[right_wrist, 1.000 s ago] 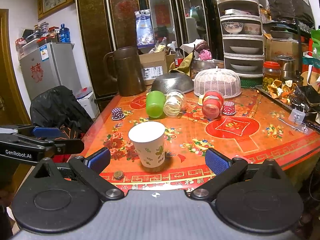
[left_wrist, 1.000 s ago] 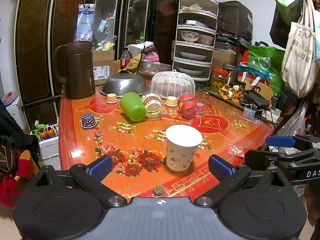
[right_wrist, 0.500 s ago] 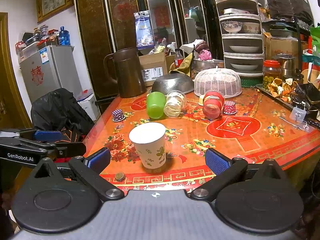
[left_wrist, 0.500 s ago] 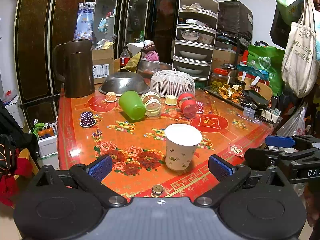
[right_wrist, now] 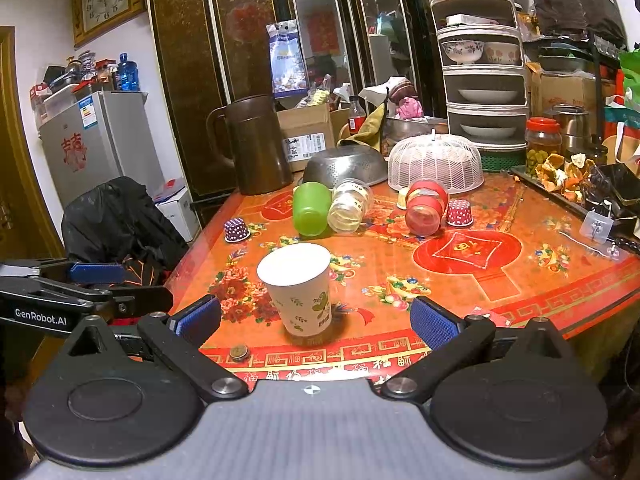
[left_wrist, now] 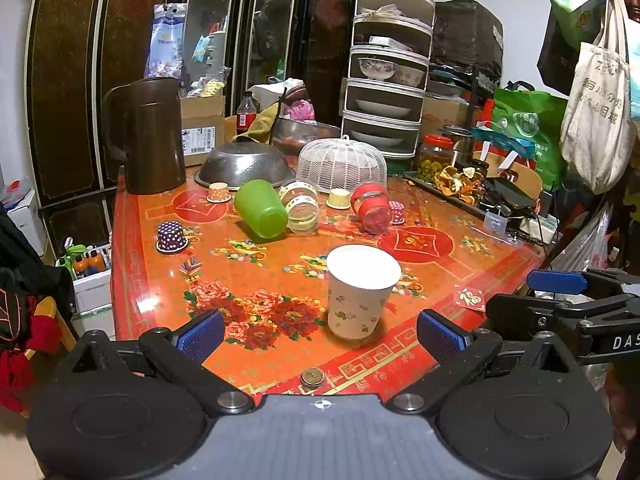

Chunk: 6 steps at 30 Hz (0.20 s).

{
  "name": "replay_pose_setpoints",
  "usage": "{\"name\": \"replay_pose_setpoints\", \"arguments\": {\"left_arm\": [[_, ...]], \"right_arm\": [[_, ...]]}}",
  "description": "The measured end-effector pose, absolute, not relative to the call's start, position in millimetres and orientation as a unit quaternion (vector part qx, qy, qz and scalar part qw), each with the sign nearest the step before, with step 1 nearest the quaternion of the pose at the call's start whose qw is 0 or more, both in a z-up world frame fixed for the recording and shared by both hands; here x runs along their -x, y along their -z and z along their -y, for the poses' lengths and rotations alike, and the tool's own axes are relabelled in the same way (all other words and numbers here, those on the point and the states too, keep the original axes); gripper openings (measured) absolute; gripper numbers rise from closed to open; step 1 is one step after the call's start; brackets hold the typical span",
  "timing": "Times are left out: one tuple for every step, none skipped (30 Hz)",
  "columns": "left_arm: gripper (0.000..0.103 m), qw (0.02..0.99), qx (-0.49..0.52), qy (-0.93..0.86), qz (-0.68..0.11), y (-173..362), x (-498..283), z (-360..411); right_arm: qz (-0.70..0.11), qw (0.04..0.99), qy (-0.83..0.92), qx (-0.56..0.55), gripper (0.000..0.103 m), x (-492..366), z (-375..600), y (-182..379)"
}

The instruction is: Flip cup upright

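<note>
A table covered in a glossy red floral cloth [left_wrist: 240, 280] carries everything. Near its front edge stands a white floral paper cup [left_wrist: 360, 296], wide end up. Just in front of the cup lies a small round coin-like disc [left_wrist: 312, 376]. Behind the cup, on their sides, lie a green plastic cup [left_wrist: 260, 208], a clear jar [left_wrist: 302, 208] and a red-banded jar [left_wrist: 372, 208].

On the tabletop [left_wrist: 248, 276]: one paper cup [left_wrist: 362, 292] standing, three tumblers on their sides, green [left_wrist: 261, 209], clear [left_wrist: 301, 209] and red [left_wrist: 371, 207]. Four small cupcake liners [left_wrist: 172, 236], one brown jug [left_wrist: 150, 136], one steel colander [left_wrist: 245, 165], one white mesh cover [left_wrist: 342, 160], one coin [left_wrist: 312, 376]
</note>
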<state>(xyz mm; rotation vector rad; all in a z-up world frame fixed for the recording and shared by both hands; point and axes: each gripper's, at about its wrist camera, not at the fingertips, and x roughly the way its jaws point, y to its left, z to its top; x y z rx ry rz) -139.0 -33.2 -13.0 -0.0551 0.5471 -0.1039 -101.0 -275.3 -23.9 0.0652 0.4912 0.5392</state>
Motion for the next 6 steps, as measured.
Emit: {"name": "replay_pose_setpoints", "arguments": {"left_arm": [[0.103,0.961,0.027,0.051,-0.269,13.5,139.0,34.3],[0.103,0.962,0.026,0.050,-0.269,13.8,139.9,35.5],[0.103,0.962,0.025,0.048,-0.268,13.6,139.9,35.5],[0.103,0.962,0.025,0.047,-0.267,13.3,139.8,34.9],[0.103,0.962,0.026,0.047,-0.268,13.1,139.3,34.2],[0.103,0.962,0.028,0.047,-0.269,13.0,138.2,33.1]], "right_arm": [[-0.240,0.934,-0.264,-0.032,0.102,101.1,275.3,25.0],[-0.241,0.933,-0.264,-0.033,0.102,101.2,275.0,25.6],[-0.241,0.933,-0.264,-0.033,0.102,101.4,274.8,26.6],[-0.241,0.933,-0.265,-0.034,0.102,101.7,274.3,27.0],[-0.241,0.933,-0.266,-0.034,0.102,101.7,274.3,27.5],[-0.241,0.932,-0.267,-0.035,0.102,102.0,273.8,28.6]]}}
